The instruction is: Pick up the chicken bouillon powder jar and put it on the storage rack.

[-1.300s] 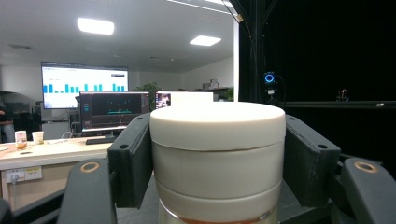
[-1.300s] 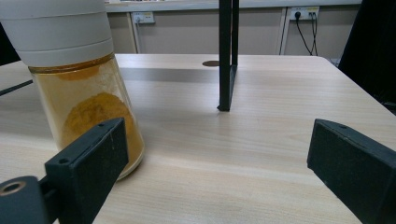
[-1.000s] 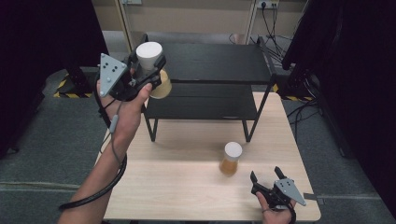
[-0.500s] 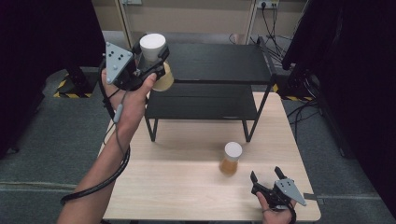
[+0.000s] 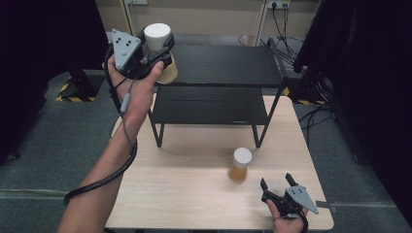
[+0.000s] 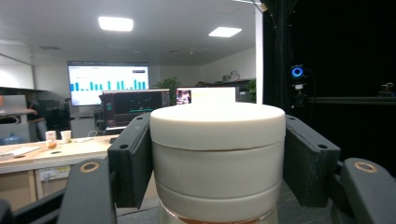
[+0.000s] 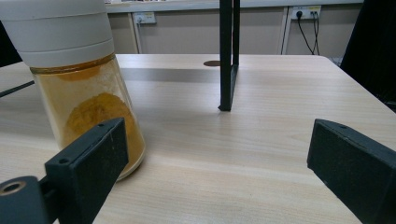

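Fingers (image 6: 130, 161) of my left gripper (image 5: 154, 47) clench the white lid of a jar (image 6: 217, 158) above the shelf's (image 5: 218, 65) left end; it looks rigid, smooth, possibly slippery, while my right gripper (image 5: 278, 187) waits released.

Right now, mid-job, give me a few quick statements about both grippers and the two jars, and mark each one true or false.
1. The left gripper is clamped on the white lid of a jar. True.
2. The held jar already stands on the lower shelf of the black rack. False: it is held up beside the top shelf, at its left end.
3. The right gripper is open and holds nothing. True.
4. The second jar lies on its side on the table. False: it stands upright.
5. The second jar holds yellow-orange powder. True.
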{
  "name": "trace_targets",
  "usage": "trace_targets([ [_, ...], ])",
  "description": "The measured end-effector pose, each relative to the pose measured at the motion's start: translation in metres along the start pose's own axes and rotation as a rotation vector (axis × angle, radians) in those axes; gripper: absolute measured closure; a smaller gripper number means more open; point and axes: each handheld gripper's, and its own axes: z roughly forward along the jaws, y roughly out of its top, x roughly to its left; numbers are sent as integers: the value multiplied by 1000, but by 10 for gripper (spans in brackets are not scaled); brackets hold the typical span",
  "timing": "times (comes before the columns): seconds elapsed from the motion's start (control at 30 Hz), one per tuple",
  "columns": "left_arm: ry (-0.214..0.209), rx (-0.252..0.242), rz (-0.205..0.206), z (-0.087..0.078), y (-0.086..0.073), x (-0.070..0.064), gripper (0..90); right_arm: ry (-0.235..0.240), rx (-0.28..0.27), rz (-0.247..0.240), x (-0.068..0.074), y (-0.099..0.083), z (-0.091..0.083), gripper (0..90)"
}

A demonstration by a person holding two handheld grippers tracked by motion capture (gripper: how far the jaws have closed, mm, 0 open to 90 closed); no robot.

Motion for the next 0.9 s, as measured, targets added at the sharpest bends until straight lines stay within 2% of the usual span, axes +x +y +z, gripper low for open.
trace_targets([
  [0.3,30,28,23,14,1,-1,337,2,0,-1,0,0,0,56],
  [0.57,47,55,30,22,-4,-2,337,2,-1,-1,0,0,0,56],
  [0.9,51,74,15,27,-8,0,337,3,0,-4,0,0,0,56],
])
